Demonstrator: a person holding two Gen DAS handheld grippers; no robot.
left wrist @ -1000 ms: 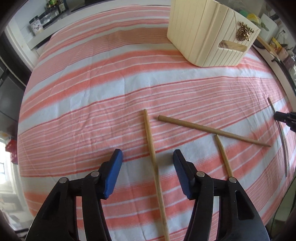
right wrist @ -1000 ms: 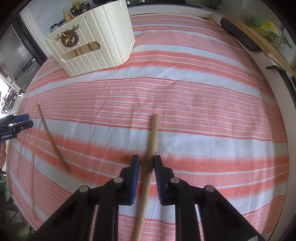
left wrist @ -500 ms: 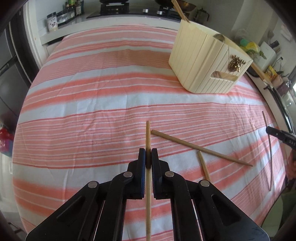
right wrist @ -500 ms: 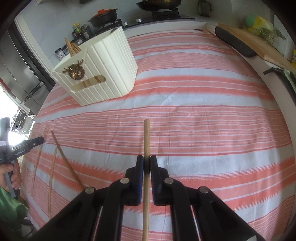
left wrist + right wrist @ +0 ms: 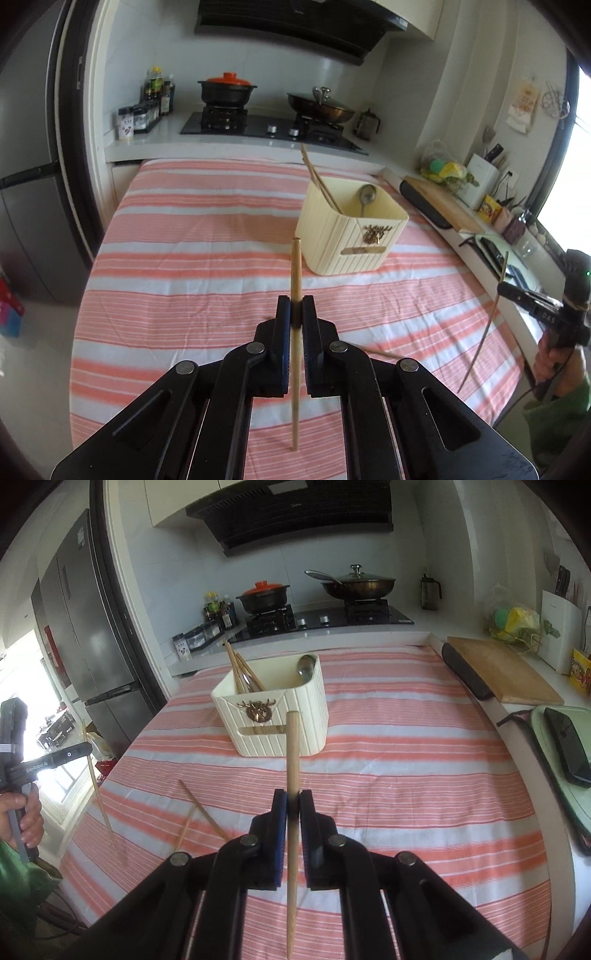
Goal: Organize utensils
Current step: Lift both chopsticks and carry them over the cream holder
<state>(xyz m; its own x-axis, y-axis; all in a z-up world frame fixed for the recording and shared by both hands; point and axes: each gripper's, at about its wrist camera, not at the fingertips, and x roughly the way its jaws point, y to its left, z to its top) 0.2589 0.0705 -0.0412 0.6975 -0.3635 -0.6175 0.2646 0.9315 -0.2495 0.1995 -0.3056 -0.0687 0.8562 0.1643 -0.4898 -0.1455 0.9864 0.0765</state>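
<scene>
Two chopsticks held clear of the cloth; loading of the holder is partly done.

The left gripper is clamped on one chopstick, and the right gripper is clamped on a thicker chopstick; both sticks are carried above the striped tablecloth, short of the cream utensil holder. Several chopsticks and a spoon are already stood in the holder. Two loose chopsticks are left on the cloth, so the task is judged roughly half complete.
</scene>
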